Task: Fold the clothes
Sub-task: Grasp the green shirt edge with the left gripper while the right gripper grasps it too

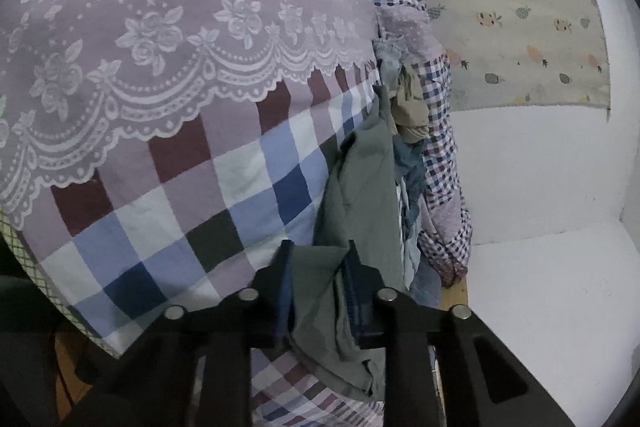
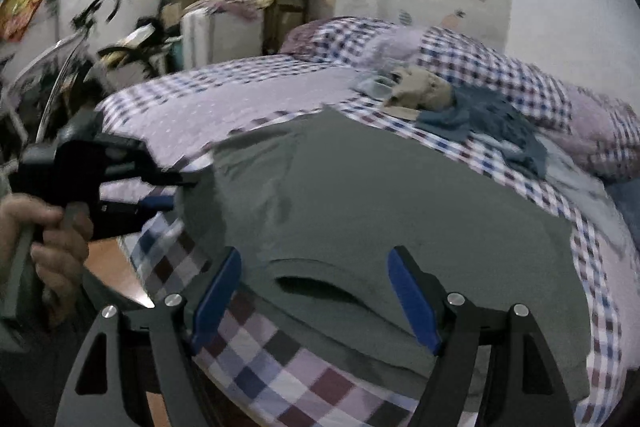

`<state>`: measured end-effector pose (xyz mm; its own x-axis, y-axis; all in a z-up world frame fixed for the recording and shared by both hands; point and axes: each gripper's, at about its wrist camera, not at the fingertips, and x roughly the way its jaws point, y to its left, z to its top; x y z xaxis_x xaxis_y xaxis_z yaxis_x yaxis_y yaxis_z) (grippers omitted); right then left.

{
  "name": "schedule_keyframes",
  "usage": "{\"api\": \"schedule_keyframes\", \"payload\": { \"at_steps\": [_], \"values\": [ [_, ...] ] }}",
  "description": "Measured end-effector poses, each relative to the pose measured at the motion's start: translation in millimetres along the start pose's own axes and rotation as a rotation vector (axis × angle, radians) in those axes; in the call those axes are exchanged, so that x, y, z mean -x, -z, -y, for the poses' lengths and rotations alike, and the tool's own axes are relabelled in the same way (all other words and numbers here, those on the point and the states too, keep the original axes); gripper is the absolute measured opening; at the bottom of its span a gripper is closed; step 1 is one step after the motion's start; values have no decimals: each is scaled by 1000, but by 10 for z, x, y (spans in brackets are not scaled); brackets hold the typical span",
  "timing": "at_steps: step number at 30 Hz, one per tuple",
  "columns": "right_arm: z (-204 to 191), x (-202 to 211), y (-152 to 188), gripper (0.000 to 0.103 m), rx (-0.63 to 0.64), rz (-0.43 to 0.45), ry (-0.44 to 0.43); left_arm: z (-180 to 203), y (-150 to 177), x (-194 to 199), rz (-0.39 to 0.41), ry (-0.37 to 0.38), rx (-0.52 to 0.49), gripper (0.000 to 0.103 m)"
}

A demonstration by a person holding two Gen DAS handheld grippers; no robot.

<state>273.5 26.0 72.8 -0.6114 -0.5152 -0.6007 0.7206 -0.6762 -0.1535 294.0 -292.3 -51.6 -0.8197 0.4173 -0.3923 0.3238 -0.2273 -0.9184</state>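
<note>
The left gripper [image 1: 318,291] is pinching the grey-green garment's [image 2: 360,195] nine-o'clock edge; the right gripper [image 2: 316,301] is hovering spread at six. Judged mid-fold; next, the right needs cloth.

matt grey-green cloth garment [image 2: 360,195] lies on the bed's checked woven cotton cover [image 1: 192,211]; the lace overlay [image 1: 140,39] above it looks openwork; the tongs' [image 2: 316,303] blue pads [image 2: 412,303] look smooth plastic.
</note>
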Motion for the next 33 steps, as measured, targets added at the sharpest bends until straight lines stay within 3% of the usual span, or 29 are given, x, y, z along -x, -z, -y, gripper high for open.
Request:
{"api": "schedule_keyframes", "payload": {
  "at_steps": [5,12,21,22,23,24,26,27,28,29,32,33],
  "values": [
    [-501,-169,35,80,198,7,2,35,-8,53,-16,45,9,12],
    [-1042,-524,83,80,454,26,55,74,-54,95,-72,122,36,9],
    [-1172,-955,-322,77,482,98,183,166,-100,116,-134,228,83,8],
    [-1190,-1007,-361,75,490,101,194,183,-108,118,-137,238,84,8],
    [-1189,-1064,-397,57,490,92,202,198,-122,119,-138,246,85,8],
    [-1187,-1121,-433,29,489,82,210,210,-165,114,-131,245,83,8],
    [-1140,-1222,-503,6,461,48,211,234,-253,106,-116,241,79,8],
    [-1117,-1273,-537,6,446,32,212,247,-297,101,-108,240,77,9],
    [-1094,-1321,-571,5,432,15,212,259,-340,97,-101,238,75,11],
    [-1064,-1324,-599,4,420,11,201,271,-384,93,-93,236,73,20],
    [-971,-1252,-665,4,394,18,178,307,-515,80,-71,231,67,69],
    [-939,-1221,-686,4,385,19,169,319,-559,76,-64,230,65,74]
  ]
}}
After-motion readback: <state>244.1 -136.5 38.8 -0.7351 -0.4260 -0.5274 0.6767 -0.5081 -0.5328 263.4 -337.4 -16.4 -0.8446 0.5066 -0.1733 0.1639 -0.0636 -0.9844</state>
